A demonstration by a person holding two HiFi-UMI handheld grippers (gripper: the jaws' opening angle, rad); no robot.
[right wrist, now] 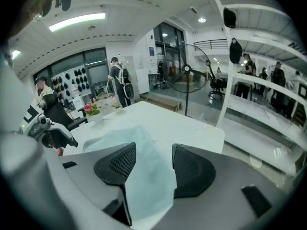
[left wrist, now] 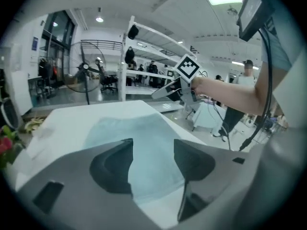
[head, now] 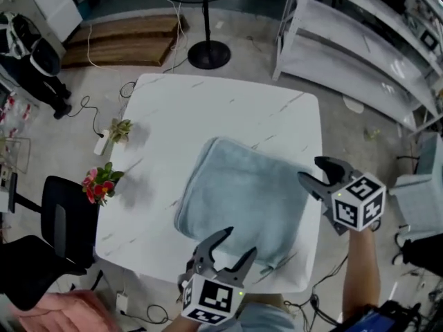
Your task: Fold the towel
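A light blue towel [head: 242, 199] is seen lying folded into a rough square on a white, faintly veined table [head: 180, 109], set toward the near right part of the tabletop, with its near edge close to the table's front edge and its right side close to the table's right edge. The left gripper [head: 237, 243] is held above the near edge of the towel, and its jaws are seen standing wide apart with nothing between them; only the towel lying on the table below is viewed through the gap. The right gripper [head: 309, 168] is held over the right side of the towel, by the table's right edge, and its jaws are likewise parted and empty, clear of the cloth. No part of the towel is lifted or pinched. A pot of red flowers [head: 102, 182] is placed at the left edge of the table, and a small green plant [head: 120, 128] farther back on the same side, both well apart from the towel. Beyond the table, a fan stand [head: 208, 52] and a white shelving rack [head: 360, 40] are visible on the floor.
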